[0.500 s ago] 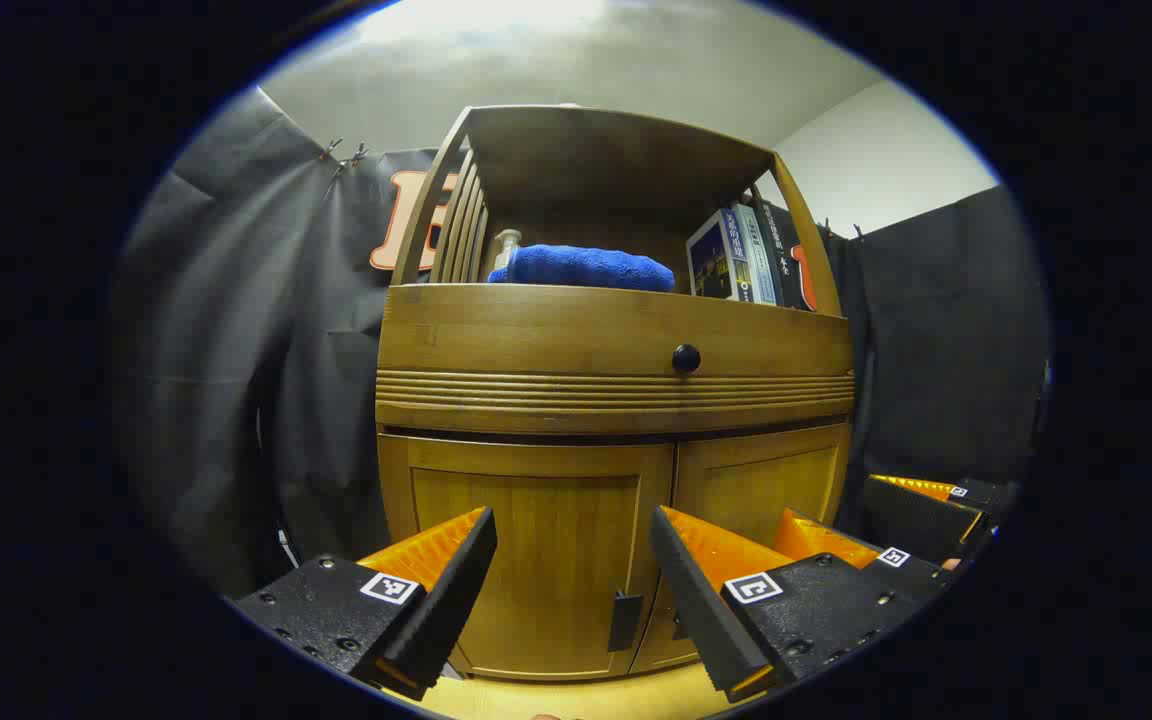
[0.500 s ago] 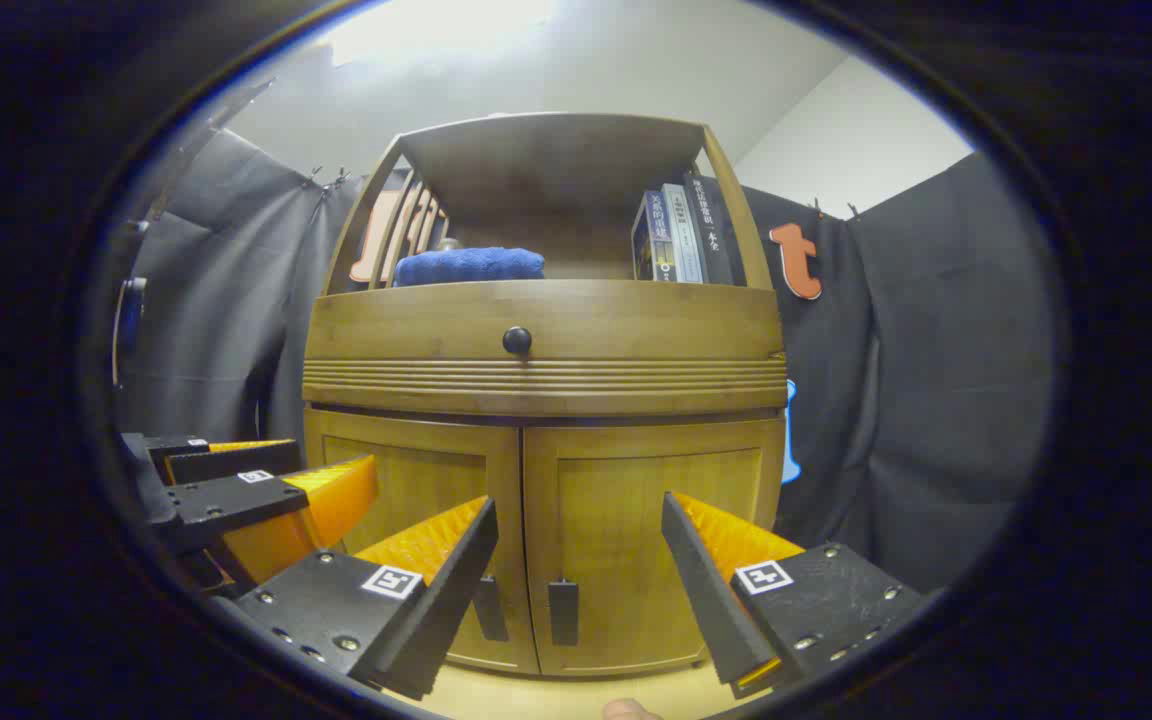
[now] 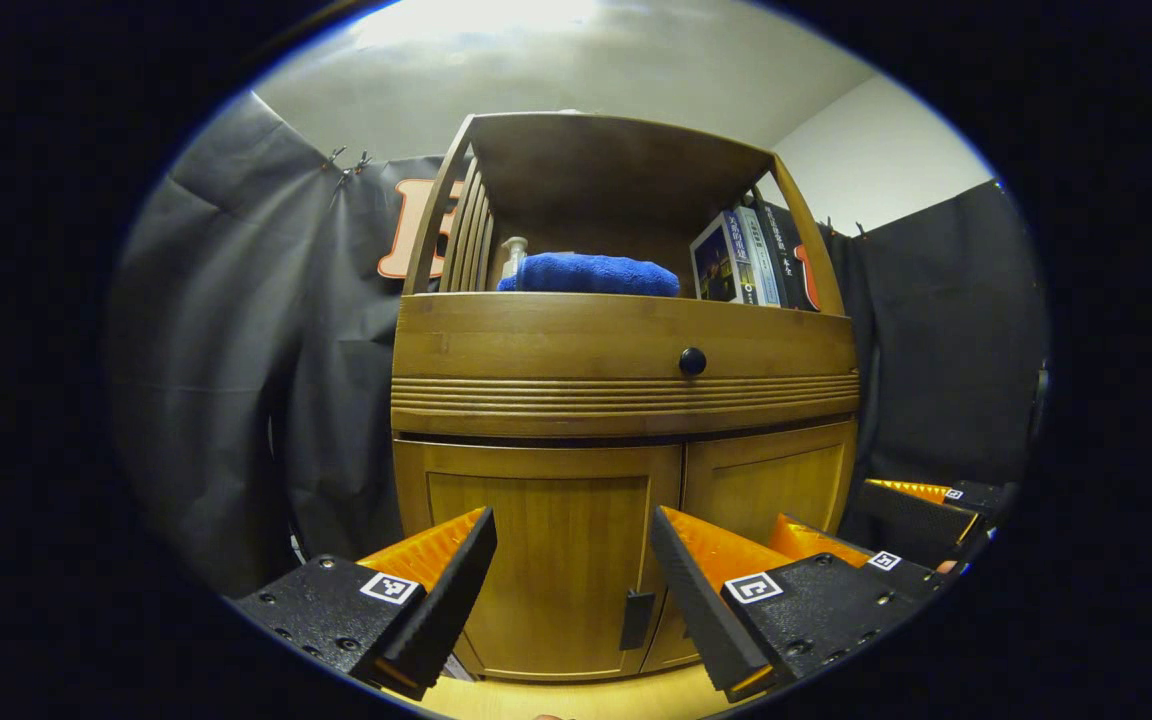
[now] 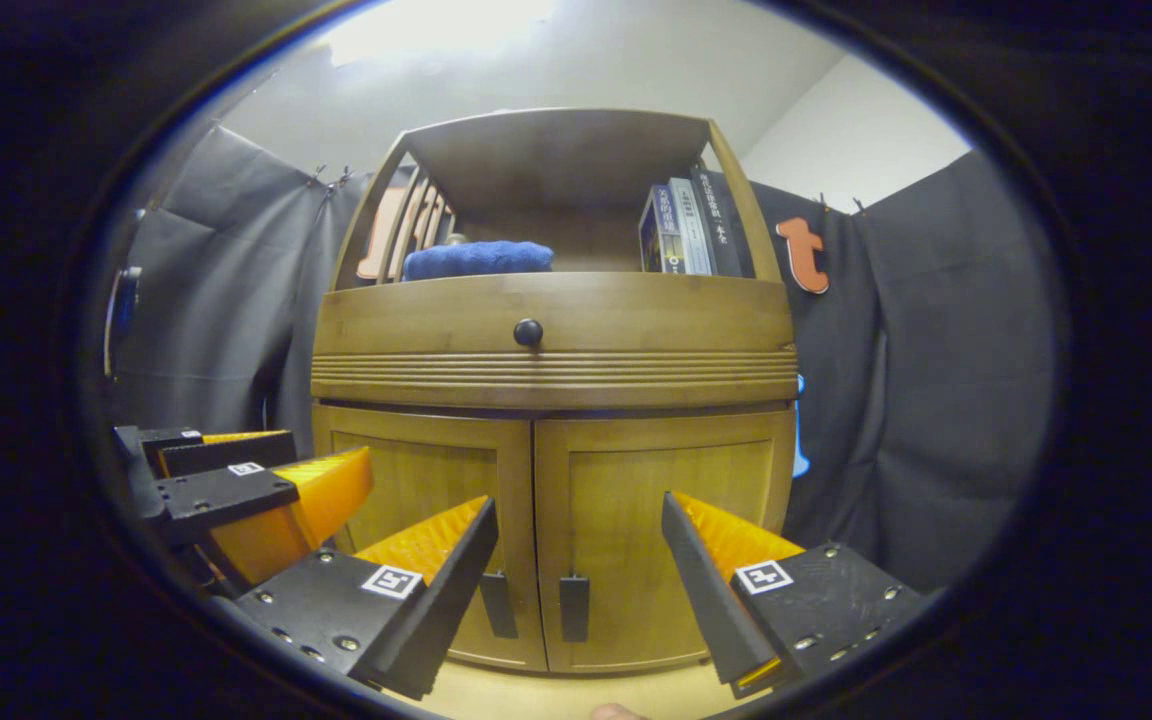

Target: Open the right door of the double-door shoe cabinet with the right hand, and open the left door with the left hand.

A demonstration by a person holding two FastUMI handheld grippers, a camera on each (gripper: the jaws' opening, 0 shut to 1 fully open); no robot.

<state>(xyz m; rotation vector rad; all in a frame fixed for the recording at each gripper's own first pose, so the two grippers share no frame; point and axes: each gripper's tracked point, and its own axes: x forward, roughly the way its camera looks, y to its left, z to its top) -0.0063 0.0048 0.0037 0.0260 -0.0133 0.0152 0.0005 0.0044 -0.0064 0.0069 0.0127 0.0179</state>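
Observation:
The wooden shoe cabinet [image 3: 626,340] stands straight ahead with both doors closed. In the left gripper view, my left gripper [image 3: 571,520] is open and held in front of the left door [image 3: 546,560], short of touching it. The door's dark handle [image 3: 635,618] shows low between the fingers. The right gripper [image 3: 831,505] shows at the right, before the right door [image 3: 766,490]. In the right gripper view, my right gripper [image 4: 579,505] is open, facing the right door [image 4: 666,540]. Both handles [image 4: 573,607] sit low by the centre seam. The left gripper [image 4: 331,447] is at the left.
Above the doors runs a drawer with a dark knob [image 4: 528,332]. The open shelf on top holds a blue towel [image 3: 591,273], a small bottle [image 3: 513,255] and several upright books [image 4: 681,228]. Black cloth walls flank the cabinet. Light wooden floor [image 4: 556,690] lies below.
Both views have shifted slightly, so the cabinet sits a little further right in each. The doors stay closed and both grippers stay open.

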